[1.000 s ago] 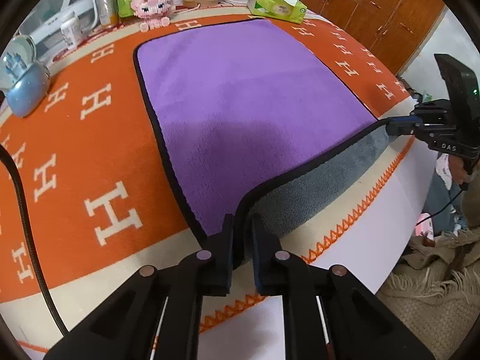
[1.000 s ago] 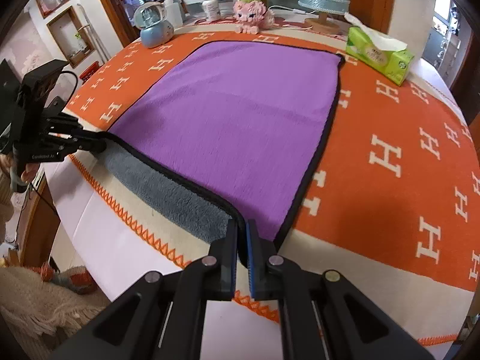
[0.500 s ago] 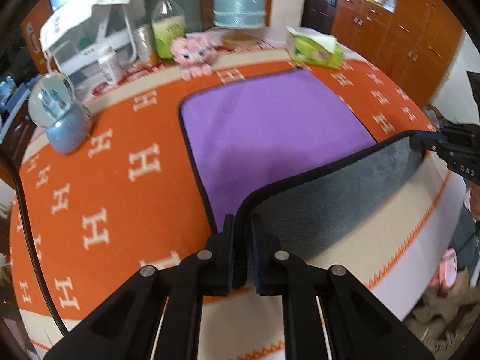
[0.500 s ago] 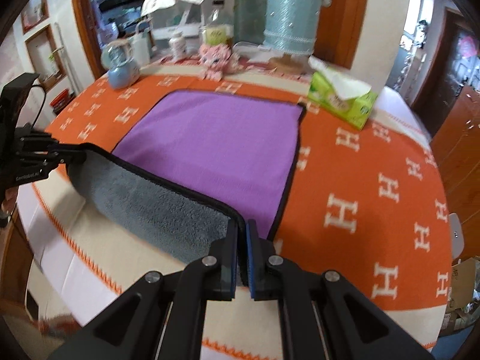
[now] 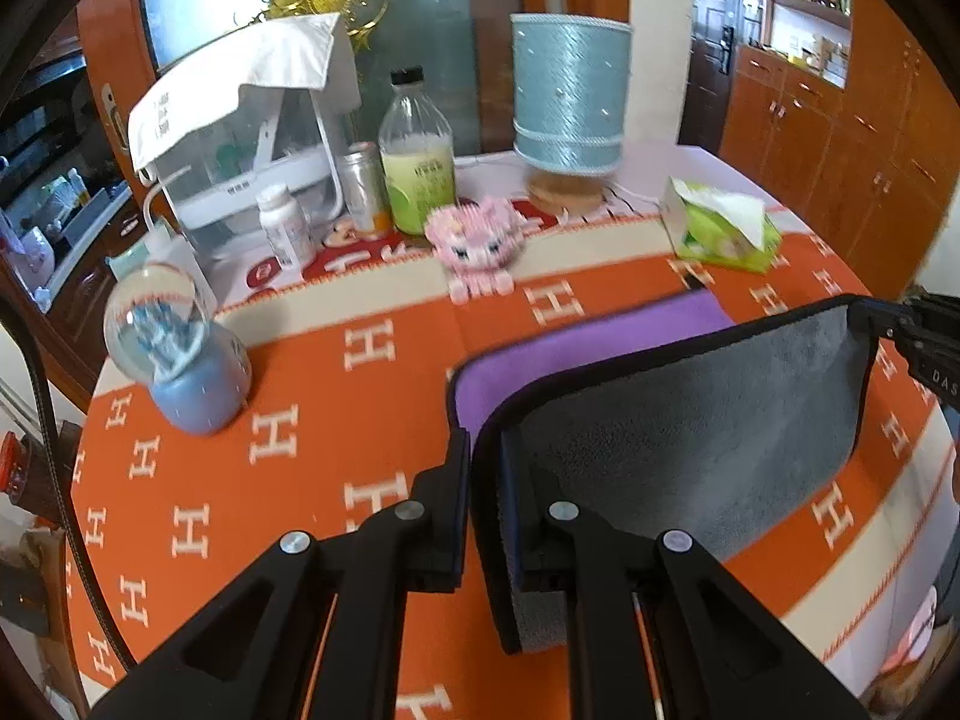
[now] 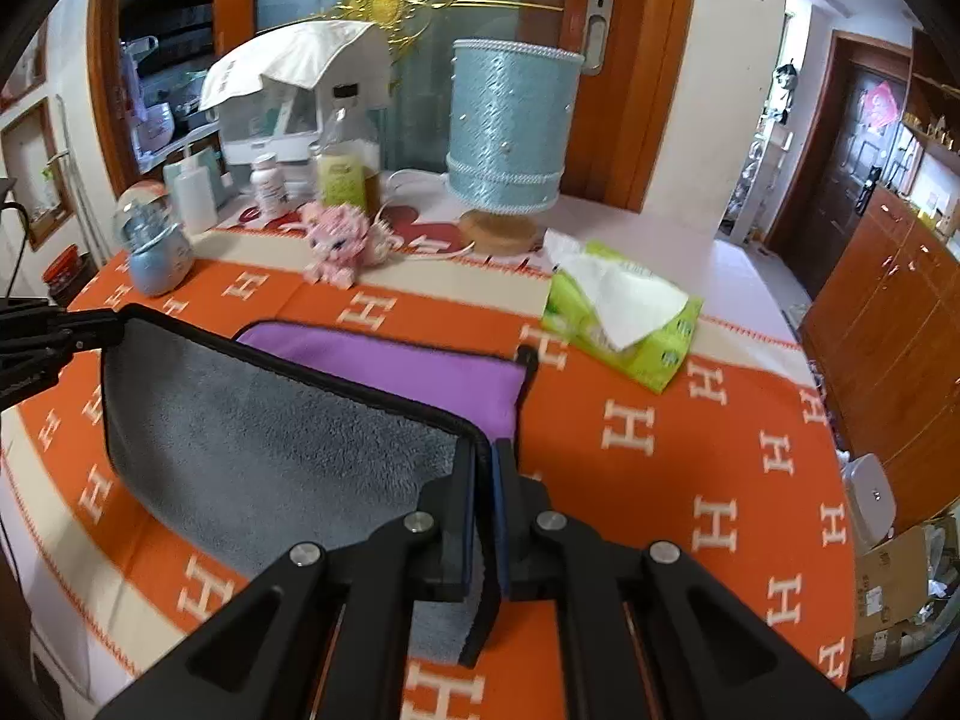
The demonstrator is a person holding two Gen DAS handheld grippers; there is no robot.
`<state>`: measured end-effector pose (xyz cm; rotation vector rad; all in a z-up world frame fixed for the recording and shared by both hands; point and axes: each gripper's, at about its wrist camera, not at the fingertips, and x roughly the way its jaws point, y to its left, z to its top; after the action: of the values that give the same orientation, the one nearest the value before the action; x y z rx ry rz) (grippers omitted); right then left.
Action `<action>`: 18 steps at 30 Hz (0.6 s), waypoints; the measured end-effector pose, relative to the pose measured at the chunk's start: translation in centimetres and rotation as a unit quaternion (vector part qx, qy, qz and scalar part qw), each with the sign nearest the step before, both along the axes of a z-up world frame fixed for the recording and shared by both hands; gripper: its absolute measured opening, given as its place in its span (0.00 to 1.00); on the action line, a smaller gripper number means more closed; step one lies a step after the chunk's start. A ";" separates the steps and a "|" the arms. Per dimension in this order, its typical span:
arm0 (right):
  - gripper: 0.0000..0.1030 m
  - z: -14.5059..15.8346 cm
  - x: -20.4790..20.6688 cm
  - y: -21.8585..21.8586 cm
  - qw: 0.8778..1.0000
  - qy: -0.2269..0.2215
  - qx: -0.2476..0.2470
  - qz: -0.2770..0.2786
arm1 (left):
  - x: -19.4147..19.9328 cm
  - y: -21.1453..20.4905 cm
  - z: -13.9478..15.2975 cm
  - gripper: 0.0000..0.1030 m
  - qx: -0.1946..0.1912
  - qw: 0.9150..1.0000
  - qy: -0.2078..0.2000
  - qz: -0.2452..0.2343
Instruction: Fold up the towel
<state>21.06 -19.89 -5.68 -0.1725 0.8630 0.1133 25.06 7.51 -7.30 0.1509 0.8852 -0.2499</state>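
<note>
Jaws, both grippers: pressed together on the towel's black-bound edge, 1 corner each.

Left gripper [image 5: 485, 501]: clamps the near left corner of the towel [image 5: 690, 420], holding it off the table.

Right gripper [image 6: 485, 501]: clamps the near right corner in the same way; in the left wrist view its tip appears at the far right edge, pinching the towel's other raised corner.

Towel: purple on top, grey underneath. The near half is raised between the 2 grippers with its grey side facing the cameras, the top edge stretched between the 2 corners. The far half lies flat on the tablecloth [image 5: 312, 420], showing as a purple strip [image 6: 396, 369] beyond the raised edge.

Tablecloth: orange with white H pattern and cream border, covering the table.

Items past the towel, toward the back of the table:
- 1 pink toy [image 5: 474, 249]
- 1 green tissue box [image 6: 624, 315], off to the right
- 1 blue lamp [image 6: 510, 132] on a wooden base
- 1 snow globe [image 5: 174, 354], at the left
- 1 bottle [image 5: 417, 159] with yellow liquid
- 1 small white pill bottle [image 5: 282, 225]
</note>
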 end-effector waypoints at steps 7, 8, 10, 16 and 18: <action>0.05 0.0 4.0 0.4 1.000 -0.001 -0.002 -0.016 | 4.4 -0.1 -1.0 0.08 0.004 0.999 0.007 0.032; 0.05 -0.3 4.6 0.4 1.000 0.001 -0.002 -0.018 | 5.0 -0.1 -1.4 0.08 0.003 0.999 0.009 0.037; 0.05 -1.1 5.9 0.5 1.000 0.008 -0.005 -0.023 | 6.3 -0.3 -2.4 0.08 0.005 0.999 0.016 0.048; 0.05 -4.7 8.8 0.6 0.998 0.041 -0.010 -0.037 | 9.2 -0.6 -6.0 0.08 0.017 0.996 0.043 0.075; 0.05 -5.5 9.4 0.5 0.998 0.048 -0.008 -0.042 | 9.7 -0.7 -6.8 0.08 0.016 0.995 0.049 0.081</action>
<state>30.46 -19.42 -11.19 -0.1454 0.9660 0.0363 34.77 6.81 -14.11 0.0957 0.9936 -0.0922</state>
